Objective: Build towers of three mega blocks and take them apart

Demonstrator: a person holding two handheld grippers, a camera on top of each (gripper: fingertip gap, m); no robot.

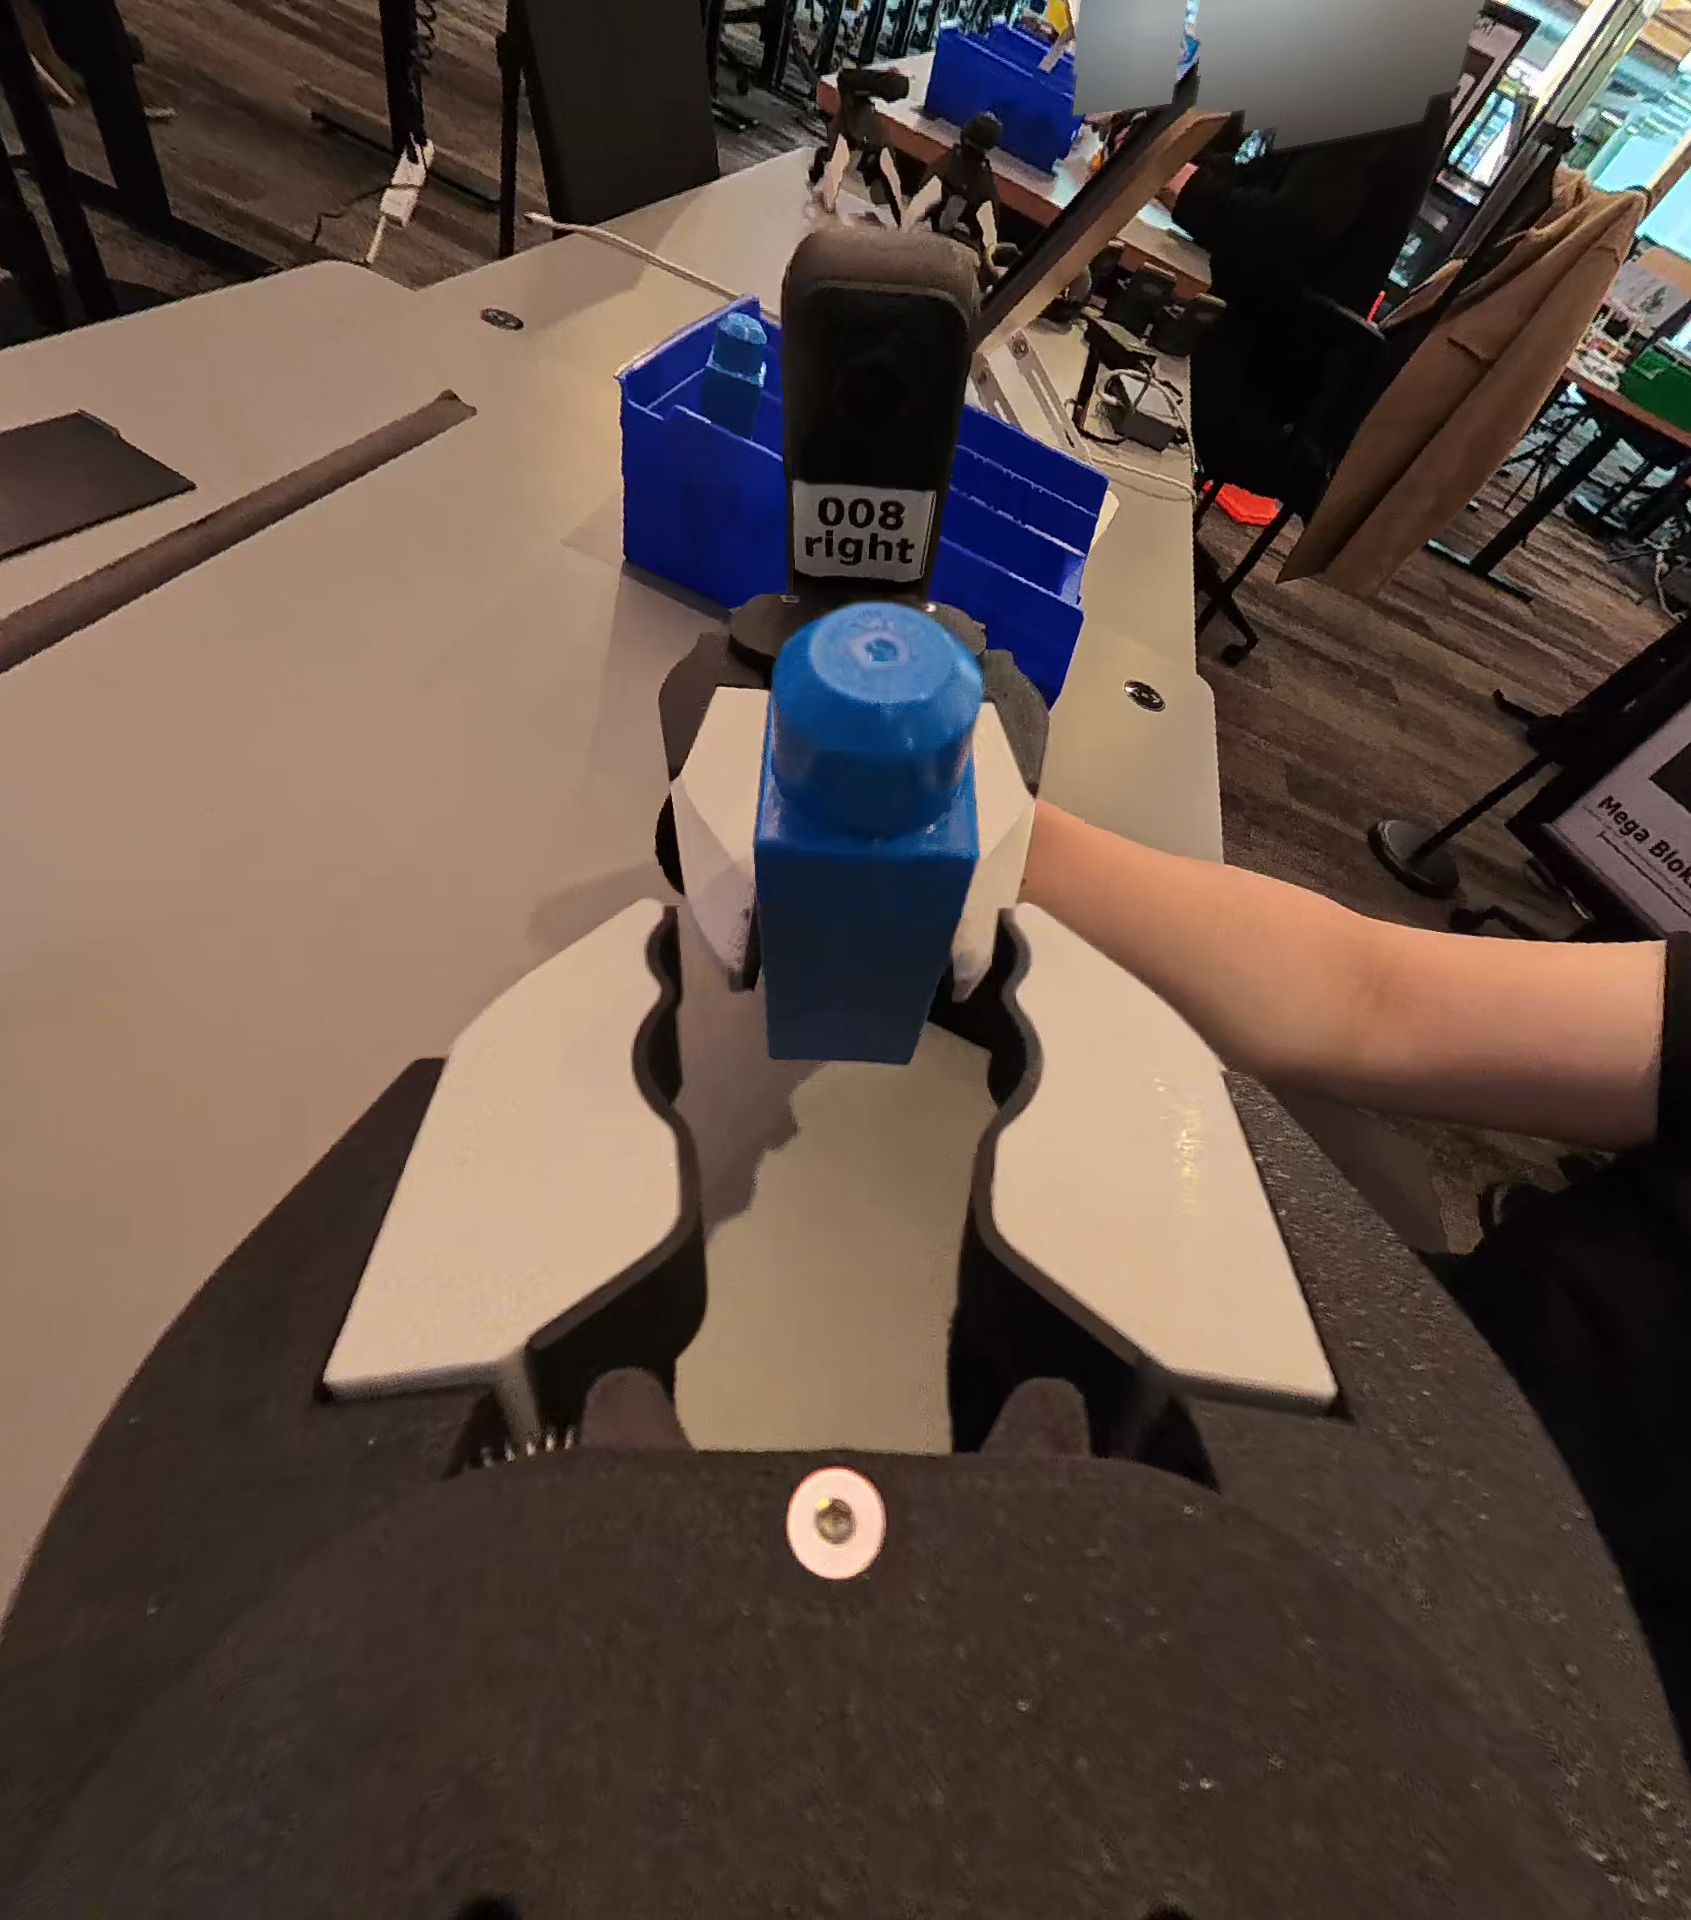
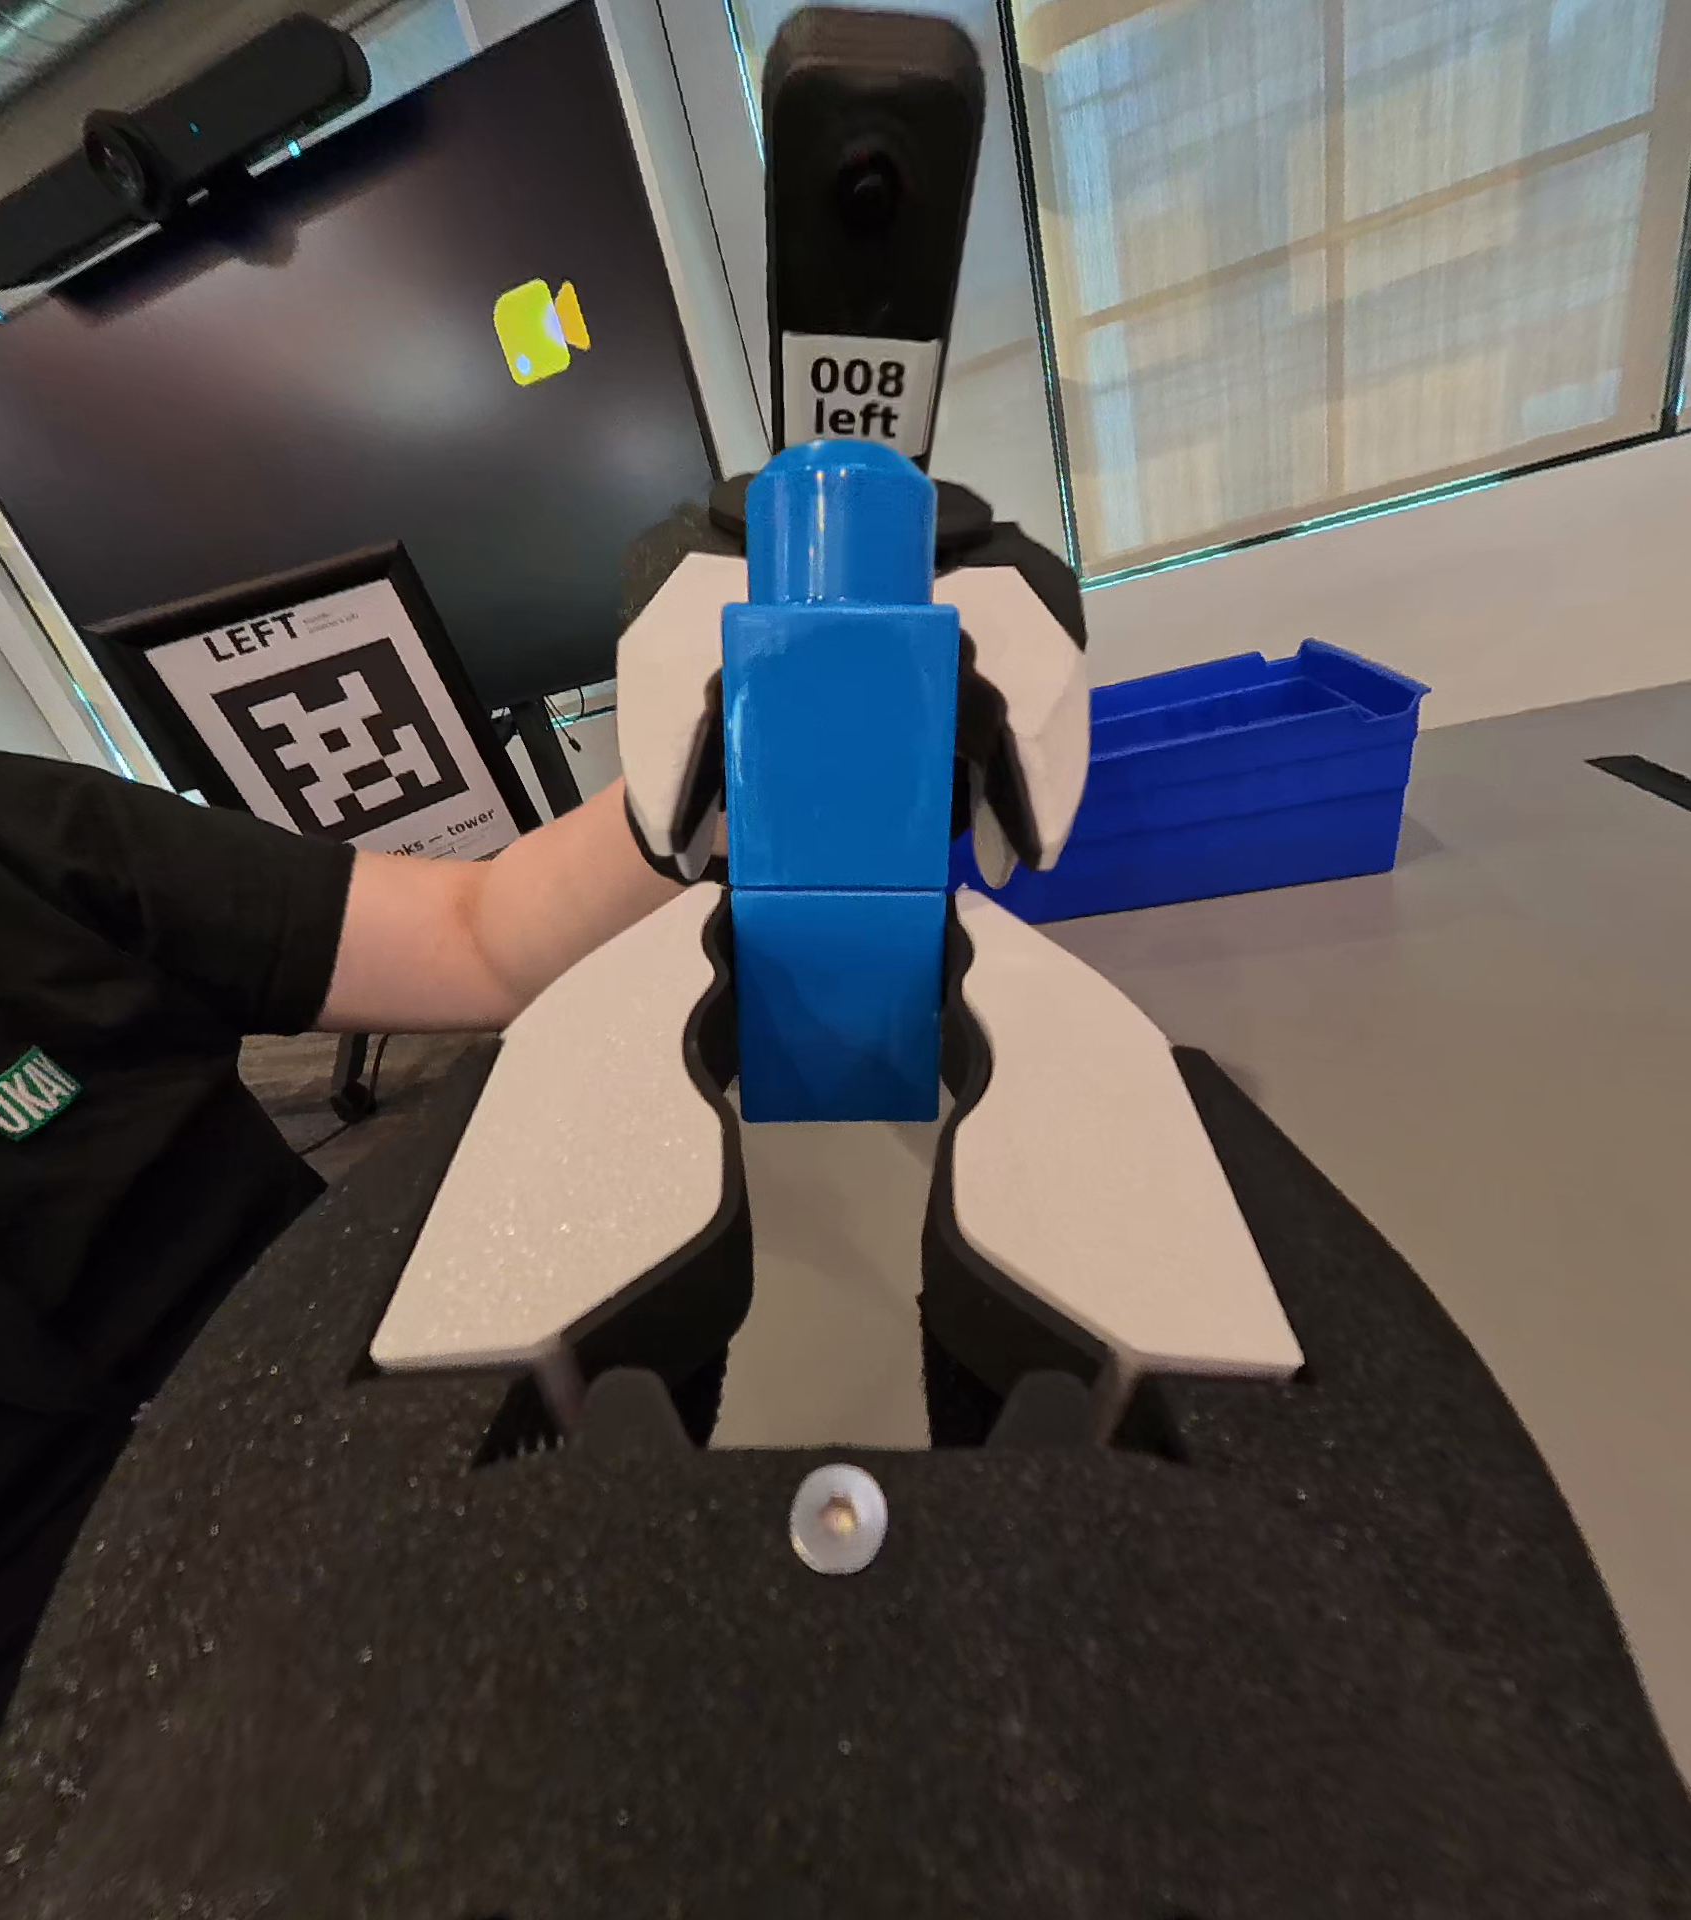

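Note:
A tower of two blue mega blocks stands upright between my two grippers, which face each other over the grey table [image 2: 1443,1039]. The upper block [image 2: 839,748] has a round stud on top [image 2: 839,520]. My right gripper [image 2: 836,935] is shut on the lower block [image 2: 836,1018]. My left gripper [image 1: 836,935] straddles the upper block [image 1: 862,914] with a narrow gap on each side. It also shows in the right wrist view [image 2: 846,862]. The right gripper's fingers [image 1: 706,800] show behind the block in the left wrist view.
A blue bin [image 1: 695,520] sits on the table behind the right gripper, with another blue block [image 1: 737,369] standing in it. The bin also shows in the right wrist view [image 2: 1236,769]. A person's forearm [image 1: 1288,997] reaches in from the right. A sign stand [image 2: 332,727] and a dark monitor [image 2: 301,416] stand beyond the table.

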